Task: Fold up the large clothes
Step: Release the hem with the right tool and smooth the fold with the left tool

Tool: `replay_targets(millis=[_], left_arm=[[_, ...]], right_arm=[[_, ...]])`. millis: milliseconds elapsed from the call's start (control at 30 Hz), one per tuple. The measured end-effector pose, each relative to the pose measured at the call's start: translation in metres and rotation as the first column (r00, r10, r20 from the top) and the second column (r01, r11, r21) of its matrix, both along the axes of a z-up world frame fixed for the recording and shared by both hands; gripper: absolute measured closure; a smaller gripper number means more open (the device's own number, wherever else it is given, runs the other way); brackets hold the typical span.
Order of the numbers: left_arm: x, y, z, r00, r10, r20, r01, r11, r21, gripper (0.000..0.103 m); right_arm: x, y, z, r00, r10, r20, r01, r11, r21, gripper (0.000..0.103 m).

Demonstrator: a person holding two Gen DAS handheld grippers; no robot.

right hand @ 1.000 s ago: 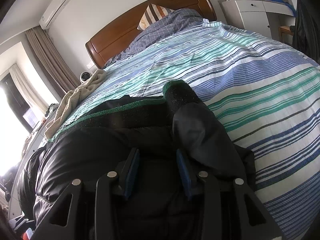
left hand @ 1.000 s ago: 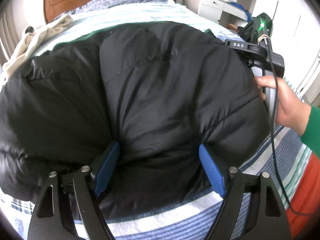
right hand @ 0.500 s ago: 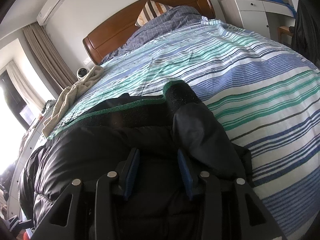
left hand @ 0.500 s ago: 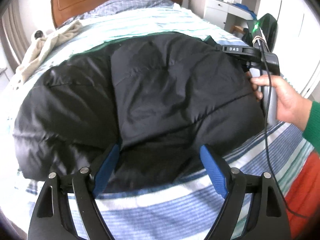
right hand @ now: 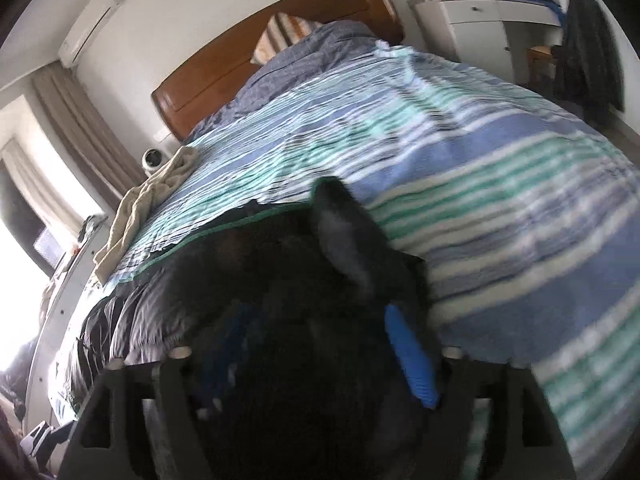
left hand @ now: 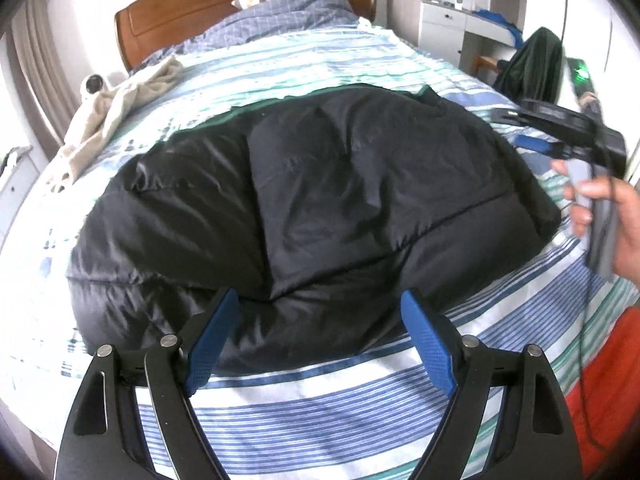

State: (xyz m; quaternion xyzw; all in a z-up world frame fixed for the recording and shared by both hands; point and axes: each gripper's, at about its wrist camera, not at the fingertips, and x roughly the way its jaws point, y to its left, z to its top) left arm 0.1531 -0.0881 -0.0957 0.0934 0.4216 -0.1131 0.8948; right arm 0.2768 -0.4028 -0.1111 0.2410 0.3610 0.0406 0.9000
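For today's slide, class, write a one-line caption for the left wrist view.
Open left gripper hovers at the near edge of a folded black puffer jacket on a striped bed.

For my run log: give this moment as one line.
phase: folding | black jacket: folded on striped bed | left tool: open, empty | right tool: open

Home bedroom: striped bedding (left hand: 280,64) covering bed, wooden headboard (right hand: 280,52) standing behind, curtains (right hand: 76,128) hanging beside headboard, air conditioner (right hand: 90,28) sitting above.

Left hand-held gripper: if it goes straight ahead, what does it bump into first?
Probably the black puffy jacket. The left hand-held gripper is open and points at the jacket's near edge on the striped bedspread; depth is uncertain.
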Motion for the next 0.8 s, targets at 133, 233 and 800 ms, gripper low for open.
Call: replay_targets(millis=[133,233,800], left_arm=[[0.014,0.021,0.002,0.998,0.060,-0.004,-0.060,0.998,-0.013,0.015],[0.037,0.035,0.007,0.993,0.111,-0.040,-0.114,0.990,-0.083,0.015],[0.121,0.011,-0.054,0.991,0.120,-0.058,-0.122,0.992,-0.034,0.005]], right_arm=[[-0.030,-0.045,-0.012,0.996,-0.085,-0.035,0.087,0.992,0.091,0.022],[-0.046,-0.077,-0.023,0.990,-0.118,-0.074,0.128,0.979,0.157,0.022],[-0.009,-0.021,-0.073,0.965,0.228,-0.127,-0.163,0.907,0.388,0.021]])
